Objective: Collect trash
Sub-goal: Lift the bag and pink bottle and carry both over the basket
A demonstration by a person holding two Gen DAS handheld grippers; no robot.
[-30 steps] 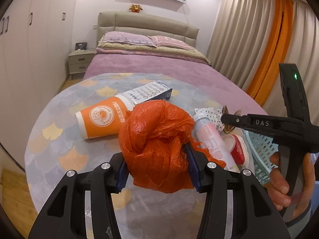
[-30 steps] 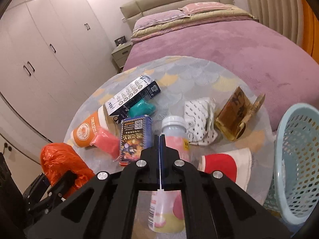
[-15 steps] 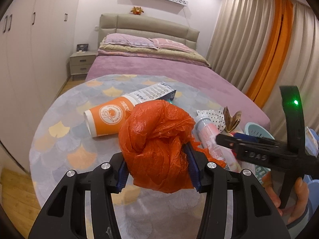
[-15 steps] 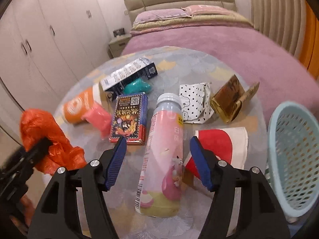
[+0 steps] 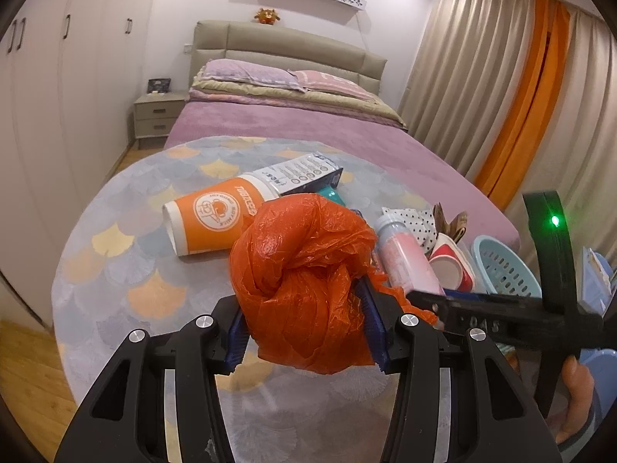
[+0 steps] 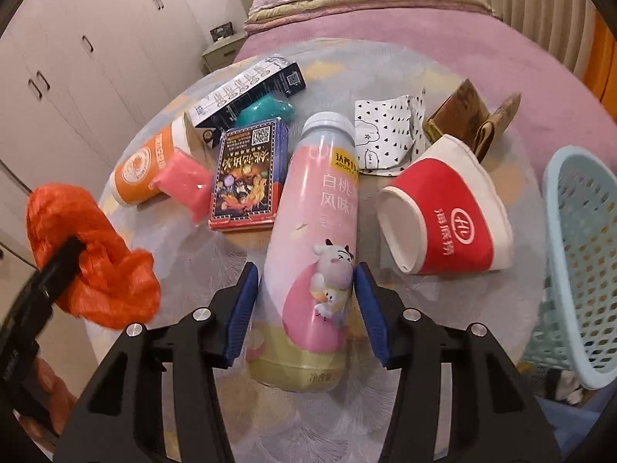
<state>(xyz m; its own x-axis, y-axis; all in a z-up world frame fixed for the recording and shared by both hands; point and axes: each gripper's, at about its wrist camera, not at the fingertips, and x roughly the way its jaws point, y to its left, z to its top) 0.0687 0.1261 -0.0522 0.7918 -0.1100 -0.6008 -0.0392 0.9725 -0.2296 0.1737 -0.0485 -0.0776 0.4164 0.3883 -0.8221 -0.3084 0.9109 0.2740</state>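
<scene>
- Left wrist view: the left gripper (image 5: 304, 322) is clenching a crumpled orange plastic bag (image 5: 304, 289) between its blue pads, holding it above the near edge of the round table (image 5: 115, 270); the bag is looking light, soft and crinkly, likely to squash and slip, so a squeeze through the thick knotted middle is probably suiting it best; the gripper is pointing forward and somewhat downward, toward the bed; an orange paper cup (image 5: 216, 220) is lying on its side behind the bag; the right gripper's black body is crossing the lower right, with part of a hand (image 5: 574, 397) under it.
- Right wrist view: the right gripper (image 6: 304, 308) is tilting steeply down over a pink bottle (image 6: 316, 247) lying on the table, its cap pointing away; the jaws are closing with the bottle's lower half between them, the right pad seeming to touch its side, the left pad showing a thin gap; the bottle is looking smooth, round and stiff, likely slippery and prone to roll, so gripping across the straight body seems sound; a red paper cup (image 6: 447, 223) is lying just beside it; a pale blue basket (image 6: 578, 262) is standing at the right.
</scene>
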